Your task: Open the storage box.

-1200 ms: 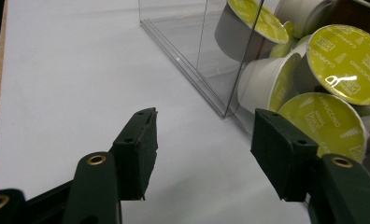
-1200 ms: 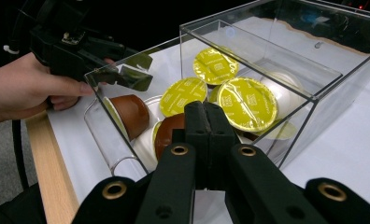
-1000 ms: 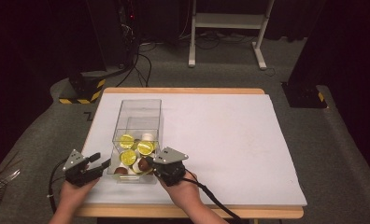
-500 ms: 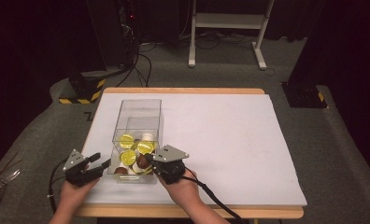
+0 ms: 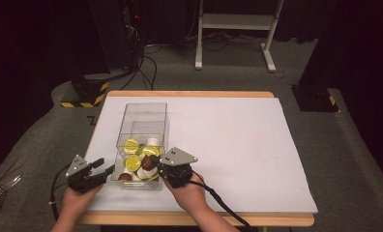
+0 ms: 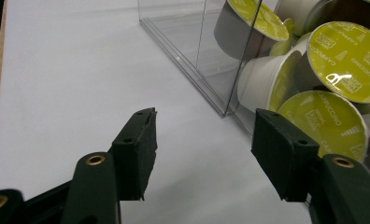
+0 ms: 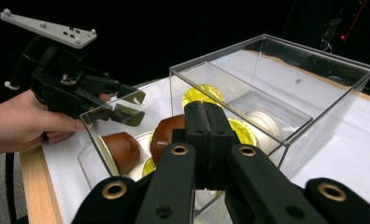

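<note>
Clear plastic box [image 5: 143, 140] sits at the lower left of the high view, on the white surface [image 5: 238, 145]. Its near end holds a heap of coffee capsules [image 5: 137, 164]: yellow-green foil lids, white cups, a few brown ones. In my left gripper view the yellow lids read through the box wall at the upper right of the frame.

My right gripper [image 5: 155, 160] is at the box's near right edge, its tip over the rim above the capsules. In my right gripper view its fingers [image 7: 206, 135] are clenched flat together with nothing between the pads; a brown capsule [image 7: 167, 133] lies just behind them, inside the box. Whether they touch it, I cannot tell.

My left gripper [image 5: 105, 170] rests just outside the box's left wall, near the lower left corner of the high view. Its fingers [image 6: 138, 144] are released, spread apart, bare surface between them; the right finger is close against the wall.
</note>
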Tool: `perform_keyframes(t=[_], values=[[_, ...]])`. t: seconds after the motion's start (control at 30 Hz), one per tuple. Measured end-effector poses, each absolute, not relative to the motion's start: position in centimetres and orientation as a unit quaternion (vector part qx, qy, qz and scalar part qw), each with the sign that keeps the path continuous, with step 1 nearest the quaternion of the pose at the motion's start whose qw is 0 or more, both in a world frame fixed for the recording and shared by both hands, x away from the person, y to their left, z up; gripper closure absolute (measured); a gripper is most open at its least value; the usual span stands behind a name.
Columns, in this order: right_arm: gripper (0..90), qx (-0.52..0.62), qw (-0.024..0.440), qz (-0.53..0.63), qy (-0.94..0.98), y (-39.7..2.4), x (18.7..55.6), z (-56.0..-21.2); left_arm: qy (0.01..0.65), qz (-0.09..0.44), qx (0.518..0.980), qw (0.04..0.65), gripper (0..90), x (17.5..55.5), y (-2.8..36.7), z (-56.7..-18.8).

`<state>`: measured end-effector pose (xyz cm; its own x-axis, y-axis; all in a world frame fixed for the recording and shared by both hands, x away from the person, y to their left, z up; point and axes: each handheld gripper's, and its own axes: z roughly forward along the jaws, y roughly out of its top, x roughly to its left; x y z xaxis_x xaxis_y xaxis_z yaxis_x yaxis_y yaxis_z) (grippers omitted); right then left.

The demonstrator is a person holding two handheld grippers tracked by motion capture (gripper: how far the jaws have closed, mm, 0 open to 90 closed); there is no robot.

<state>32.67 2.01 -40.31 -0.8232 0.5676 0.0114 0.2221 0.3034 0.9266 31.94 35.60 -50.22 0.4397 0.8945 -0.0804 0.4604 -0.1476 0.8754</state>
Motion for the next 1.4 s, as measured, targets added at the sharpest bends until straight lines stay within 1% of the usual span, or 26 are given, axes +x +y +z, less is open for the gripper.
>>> perform_keyframes(t=[0.73,1.4], values=[[90.0,0.247,0.177,0.557,0.773,1.5,33.0,-38.7,0.472,0.241,0.718,0.451,40.3,31.9,35.6,-50.2],[90.0,0.250,0.189,0.559,0.768,0.9,33.5,-38.2,0.471,0.240,0.719,0.451,40.3,31.9,35.6,-50.2]])
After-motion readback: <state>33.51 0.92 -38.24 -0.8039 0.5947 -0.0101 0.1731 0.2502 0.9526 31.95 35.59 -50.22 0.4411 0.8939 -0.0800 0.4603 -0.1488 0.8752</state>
